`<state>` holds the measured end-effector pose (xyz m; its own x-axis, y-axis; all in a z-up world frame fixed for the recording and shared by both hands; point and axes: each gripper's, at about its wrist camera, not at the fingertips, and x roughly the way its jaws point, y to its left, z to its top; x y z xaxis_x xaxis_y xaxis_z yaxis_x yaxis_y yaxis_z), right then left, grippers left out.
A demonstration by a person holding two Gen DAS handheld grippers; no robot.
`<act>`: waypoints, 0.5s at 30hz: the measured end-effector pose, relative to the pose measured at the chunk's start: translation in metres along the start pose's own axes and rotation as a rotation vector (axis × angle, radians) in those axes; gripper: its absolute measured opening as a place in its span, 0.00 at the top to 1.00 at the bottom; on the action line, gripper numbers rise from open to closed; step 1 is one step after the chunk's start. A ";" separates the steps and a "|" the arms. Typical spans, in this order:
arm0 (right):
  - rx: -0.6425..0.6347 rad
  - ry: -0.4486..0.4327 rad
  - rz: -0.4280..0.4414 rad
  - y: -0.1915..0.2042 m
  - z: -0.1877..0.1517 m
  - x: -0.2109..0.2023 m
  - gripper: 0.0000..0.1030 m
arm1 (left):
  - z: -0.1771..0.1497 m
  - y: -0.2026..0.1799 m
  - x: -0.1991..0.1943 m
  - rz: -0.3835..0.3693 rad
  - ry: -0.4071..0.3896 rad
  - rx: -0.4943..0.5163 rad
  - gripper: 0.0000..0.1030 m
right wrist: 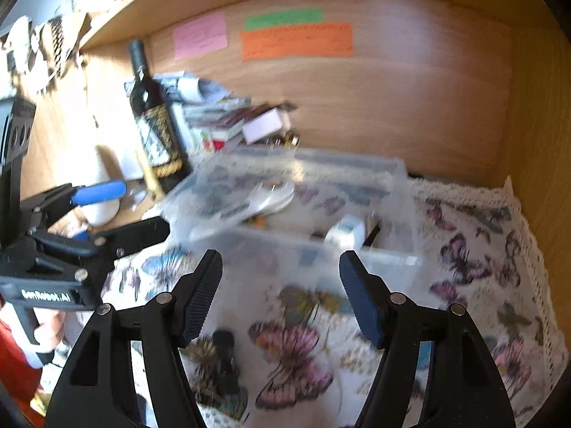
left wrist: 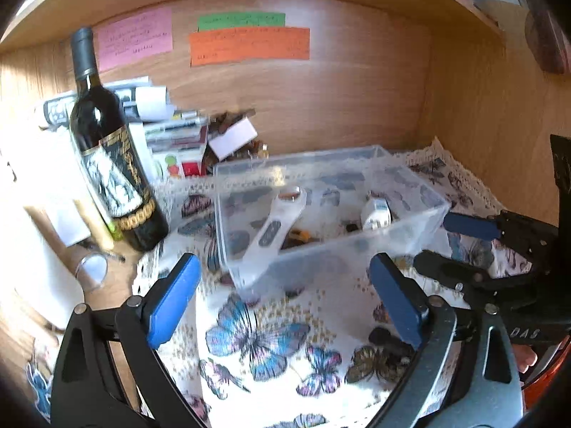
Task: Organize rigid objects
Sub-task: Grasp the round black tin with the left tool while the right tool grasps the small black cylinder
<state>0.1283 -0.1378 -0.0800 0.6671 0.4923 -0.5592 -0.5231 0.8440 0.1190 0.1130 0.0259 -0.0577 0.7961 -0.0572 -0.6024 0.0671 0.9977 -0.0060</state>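
Observation:
A clear plastic box (left wrist: 249, 271) stands on a butterfly-print cloth (left wrist: 264, 342) inside a wooden shelf bay. In it lie a white flat tool (left wrist: 282, 214), a small white and silver object (left wrist: 374, 214) and some dark bits. The box also shows in the right wrist view (right wrist: 378, 267), blurred. My left gripper (left wrist: 285, 299) is open and empty just in front of the box. My right gripper (right wrist: 280, 289) is open and empty, also in front of the box; it shows at the right in the left wrist view (left wrist: 449, 242). A small dark object (right wrist: 223, 339) lies on the cloth near it.
A dark wine bottle (left wrist: 107, 149) stands left of the box. Behind it are stacked papers and small boxes (left wrist: 171, 125). Coloured notes (left wrist: 249, 44) stick to the wooden back wall. A clear glass (left wrist: 92, 267) lies at the left. The shelf side wall (right wrist: 535, 142) closes the right.

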 end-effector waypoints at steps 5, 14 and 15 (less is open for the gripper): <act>-0.008 0.081 0.048 0.009 -0.025 0.015 0.39 | -0.022 0.000 0.000 0.021 0.035 -0.004 0.06; -0.041 0.231 0.129 0.025 -0.049 0.041 0.70 | -0.046 0.000 -0.003 0.056 0.062 0.009 0.06; -0.037 0.239 0.143 0.025 -0.050 0.043 0.72 | -0.046 0.000 -0.004 0.055 0.061 0.009 0.06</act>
<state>0.1170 -0.1061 -0.1424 0.4437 0.5376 -0.7170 -0.6249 0.7591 0.1824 0.0824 0.0276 -0.0924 0.7607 -0.0001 -0.6491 0.0305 0.9989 0.0355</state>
